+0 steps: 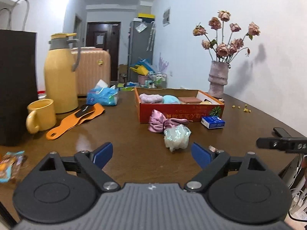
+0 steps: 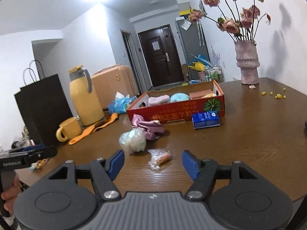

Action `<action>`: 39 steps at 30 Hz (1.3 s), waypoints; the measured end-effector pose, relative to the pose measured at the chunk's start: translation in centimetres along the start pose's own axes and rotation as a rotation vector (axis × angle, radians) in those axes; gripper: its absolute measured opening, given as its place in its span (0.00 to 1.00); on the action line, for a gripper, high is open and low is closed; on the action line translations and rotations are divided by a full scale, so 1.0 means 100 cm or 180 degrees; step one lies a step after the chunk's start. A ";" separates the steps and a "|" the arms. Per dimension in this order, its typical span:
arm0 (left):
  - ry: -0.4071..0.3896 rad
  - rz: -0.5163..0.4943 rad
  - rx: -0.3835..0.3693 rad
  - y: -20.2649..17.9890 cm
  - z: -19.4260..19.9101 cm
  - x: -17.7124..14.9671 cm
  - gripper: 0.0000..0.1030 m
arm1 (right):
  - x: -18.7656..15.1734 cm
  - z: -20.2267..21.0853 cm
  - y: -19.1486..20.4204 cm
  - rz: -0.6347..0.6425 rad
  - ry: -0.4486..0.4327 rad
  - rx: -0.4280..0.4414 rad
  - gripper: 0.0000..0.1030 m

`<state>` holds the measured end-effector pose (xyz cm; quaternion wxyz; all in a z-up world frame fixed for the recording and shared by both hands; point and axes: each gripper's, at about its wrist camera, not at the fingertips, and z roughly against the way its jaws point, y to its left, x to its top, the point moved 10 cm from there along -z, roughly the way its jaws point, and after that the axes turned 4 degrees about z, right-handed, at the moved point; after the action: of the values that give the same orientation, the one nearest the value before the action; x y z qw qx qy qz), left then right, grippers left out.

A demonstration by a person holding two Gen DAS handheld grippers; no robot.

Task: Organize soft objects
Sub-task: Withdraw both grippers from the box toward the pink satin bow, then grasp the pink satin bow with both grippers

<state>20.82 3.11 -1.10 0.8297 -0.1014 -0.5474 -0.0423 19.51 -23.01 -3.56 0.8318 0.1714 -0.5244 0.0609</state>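
The brown table (image 1: pixel 134 134) carries everything, and the red cardboard box (image 1: pixel 178 111) near its far side serves as my landmark. To the left of the box stands a black paper bag (image 1: pixel 15 86), then a yellow thermos (image 1: pixel 60 76) with a yellow mug (image 1: pixel 41 115) in front of it. To the right of the box and further back stands a pink vase (image 1: pixel 217 78) of dried roses.

Inside the box lie a pink cloth (image 1: pixel 150 98), a blue soft ball (image 1: pixel 170 99) and a brown sponge (image 1: pixel 190 100), side by side. Touching the box's front wall is a pink satin scrunchie (image 1: pixel 159 121), and a blue tissue pack (image 1: pixel 214 122) sits at the box's front right corner. In front of the scrunchie, further from the box, rests a pale mesh bath pouf (image 1: pixel 176 137). A small wrapped snack (image 2: pixel 160 159) lies nearer still.

The left gripper (image 1: pixel 151 154) hovers short of the pouf, jaws spread apart, holding nothing. The right gripper (image 2: pixel 152 162) likewise gapes wide, the snack lying between its blue pads (image 2: pixel 116 162).
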 end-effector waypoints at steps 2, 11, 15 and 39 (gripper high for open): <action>0.0063 0.0012 -0.0044 0.004 -0.026 0.006 0.88 | -0.005 -0.017 -0.007 -0.0041 0.0111 -0.0040 0.64; 0.0749 0.0611 -0.0387 0.016 -0.190 0.051 0.88 | 0.031 -0.124 -0.021 -0.0607 0.0248 0.0135 0.64; 0.0796 0.0491 -0.0235 0.013 -0.249 0.064 0.83 | 0.050 -0.174 -0.022 -0.0789 0.0286 0.0163 0.62; 0.0931 0.0807 -0.0573 0.032 -0.258 0.029 0.51 | 0.030 -0.248 0.014 -0.0268 0.0596 0.0577 0.06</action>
<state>45.74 0.88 -8.66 0.8866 -0.2359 -0.3980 -0.0006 41.53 -13.28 -10.29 0.8600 0.2613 -0.4292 0.0888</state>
